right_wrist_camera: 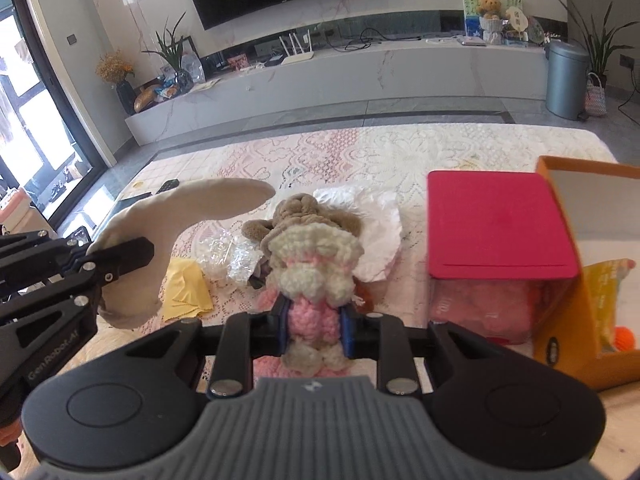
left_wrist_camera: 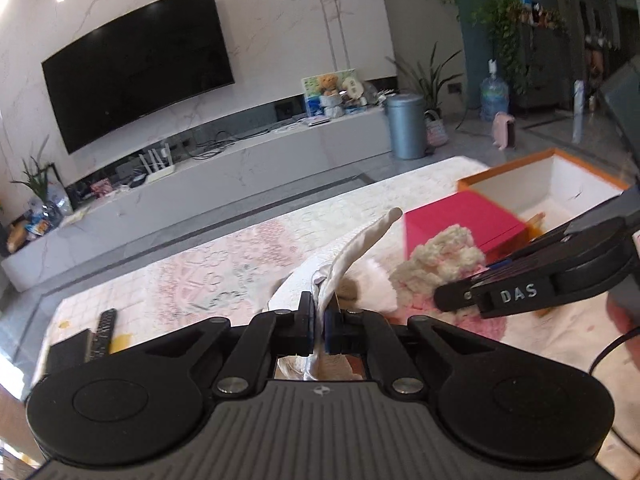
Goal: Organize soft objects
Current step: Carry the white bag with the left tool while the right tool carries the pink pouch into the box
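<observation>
The left claw [left_wrist_camera: 319,330] was clamped nearly shut on a cream sock [right_wrist_camera: 180,216], held up above the lace-covered table [right_wrist_camera: 360,148]. The right claw [right_wrist_camera: 314,330] was closed partway around a pink-and-cream knitted toy [right_wrist_camera: 316,276], raised over a brown plush [right_wrist_camera: 296,212], with a pink box [right_wrist_camera: 496,224] to the right.

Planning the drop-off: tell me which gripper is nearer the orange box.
Right. The right gripper, gripping the pink knitted toy, sits beside the orange box; the left gripper is farther left.
</observation>
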Demonstrator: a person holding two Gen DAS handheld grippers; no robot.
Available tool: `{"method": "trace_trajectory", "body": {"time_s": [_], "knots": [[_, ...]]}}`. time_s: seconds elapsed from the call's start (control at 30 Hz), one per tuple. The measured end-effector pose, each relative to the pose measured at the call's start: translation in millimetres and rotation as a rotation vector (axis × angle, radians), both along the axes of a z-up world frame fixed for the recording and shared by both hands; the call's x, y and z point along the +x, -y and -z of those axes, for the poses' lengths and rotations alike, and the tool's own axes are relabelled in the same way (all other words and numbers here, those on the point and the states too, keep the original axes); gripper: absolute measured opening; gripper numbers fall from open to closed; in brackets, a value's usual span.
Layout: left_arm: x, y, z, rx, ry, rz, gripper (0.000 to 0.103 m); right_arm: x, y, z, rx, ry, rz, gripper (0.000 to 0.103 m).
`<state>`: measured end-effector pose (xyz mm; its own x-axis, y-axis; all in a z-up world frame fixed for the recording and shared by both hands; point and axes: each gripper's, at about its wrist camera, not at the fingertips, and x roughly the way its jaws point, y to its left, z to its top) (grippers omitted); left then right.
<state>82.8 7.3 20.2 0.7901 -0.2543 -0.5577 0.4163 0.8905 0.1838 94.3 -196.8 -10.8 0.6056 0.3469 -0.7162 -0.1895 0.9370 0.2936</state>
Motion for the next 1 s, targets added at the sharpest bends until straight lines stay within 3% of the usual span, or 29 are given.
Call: {"method": "trace_trajectory", "body": {"time_s": [0.3, 0.53, 0.77, 1.0], "knots": [[-8.4, 41.2, -23.3, -0.094, -0.019, 0.136, 0.005, -34.4, 73.4, -28.7, -0.041, 0.04, 0.079, 0.024], [4.0, 99.5, -29.5, -0.099, -0.015, 0.276, 0.005, -45.9, 133.7, -50.4, -0.103, 0.067, 0.148, 0.024], [36.1, 170.5, -18.5, -0.013, -0.032, 0.454, 0.005, -29.4, 194.9, -54.9, -0.162, 0.04, 0.208, 0.024], [74.6, 236.1, 15.1, 0.126, -0.059, 0.566, 0.005, 11.3, 255.2, -32.6, -0.158, -0.055, 0.287, 0.024]]}}
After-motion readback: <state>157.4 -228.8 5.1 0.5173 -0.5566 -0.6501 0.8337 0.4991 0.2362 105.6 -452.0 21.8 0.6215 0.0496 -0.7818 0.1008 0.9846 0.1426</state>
